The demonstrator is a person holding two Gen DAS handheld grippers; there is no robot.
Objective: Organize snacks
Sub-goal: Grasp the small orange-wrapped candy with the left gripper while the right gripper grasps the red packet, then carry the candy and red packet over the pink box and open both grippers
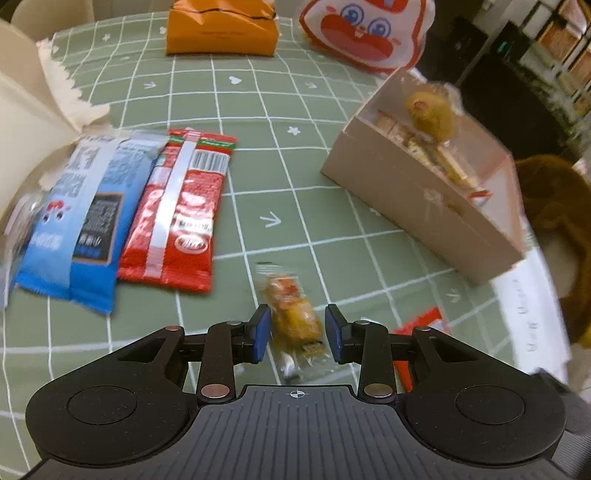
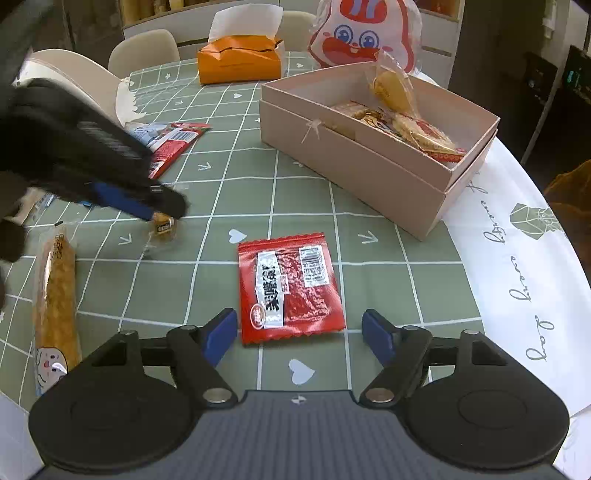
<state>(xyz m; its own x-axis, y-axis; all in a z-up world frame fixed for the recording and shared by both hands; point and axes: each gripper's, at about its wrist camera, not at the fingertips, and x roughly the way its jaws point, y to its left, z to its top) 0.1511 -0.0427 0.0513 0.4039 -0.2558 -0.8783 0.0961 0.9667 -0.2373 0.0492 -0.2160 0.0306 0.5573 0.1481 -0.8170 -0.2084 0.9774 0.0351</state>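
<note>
Round table ahead, covered by green checked cloth (image 2: 229, 192) with white grid lines, hearts, arrows. White border with script lettering (image 2: 517, 266) along cloth edge, right of tool. Cream chairs (image 2: 144, 48) beyond far table edge, ahead-left. Pale cabinet front (image 2: 192, 22) behind chairs, shelves above blurred. Dark cabinet (image 2: 535, 85) far right with small teal light. Brown furry shape (image 2: 569, 188) just past table rim, right. Even indoor light.

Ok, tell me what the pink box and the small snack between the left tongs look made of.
Pink box: likely matte paperboard, given its flat unshiny walls and crisp folded edges. Small snack between the left tongs: apparently a clear glossy plastic wrapper, yellow contents showing through with a crimped end.
</note>
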